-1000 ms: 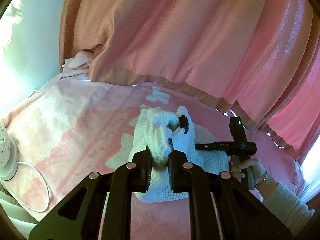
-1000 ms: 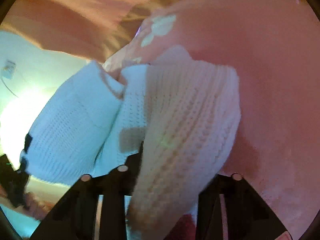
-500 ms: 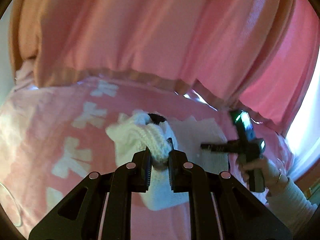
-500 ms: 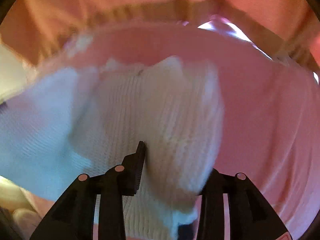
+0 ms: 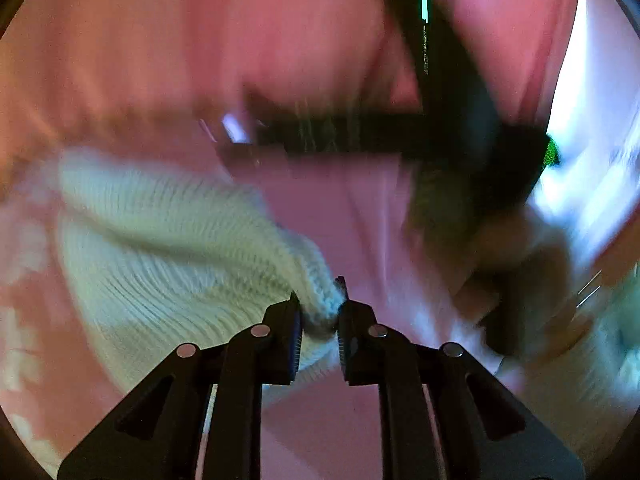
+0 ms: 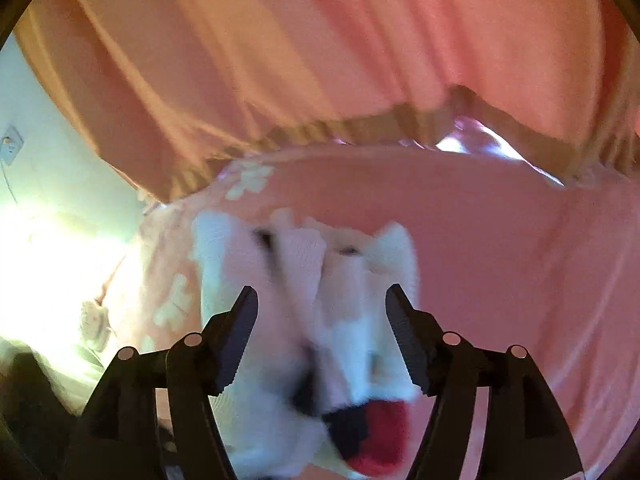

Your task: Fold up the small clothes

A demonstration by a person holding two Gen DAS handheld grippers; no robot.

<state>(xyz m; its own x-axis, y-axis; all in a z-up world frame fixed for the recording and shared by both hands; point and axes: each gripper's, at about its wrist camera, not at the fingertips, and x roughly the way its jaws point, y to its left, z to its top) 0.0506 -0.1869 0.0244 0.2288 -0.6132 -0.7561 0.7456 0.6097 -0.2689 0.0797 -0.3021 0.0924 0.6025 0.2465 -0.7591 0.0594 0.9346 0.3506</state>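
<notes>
- The left gripper (image 5: 319, 322) is clamped tight on a bunched edge of the white knit sweater (image 5: 168, 256), which trails off to the left over the pink bedspread (image 5: 332, 432).
- The right gripper (image 6: 322, 322) has its jaws spread wide, nothing pinched; the sweater sits just past and between them on the bed.
- Pink curtain (image 6: 320, 52) hangs behind.
- Left view's pretty blurry.

Left wrist view: motion blur smears the right tool (image 5: 460, 140) and the hand (image 5: 520, 272) holding it, so its jaw state is unreadable. Right wrist view: the white knit garment (image 6: 320, 280) is blurred, its lower part cut off by the frame edge.
</notes>
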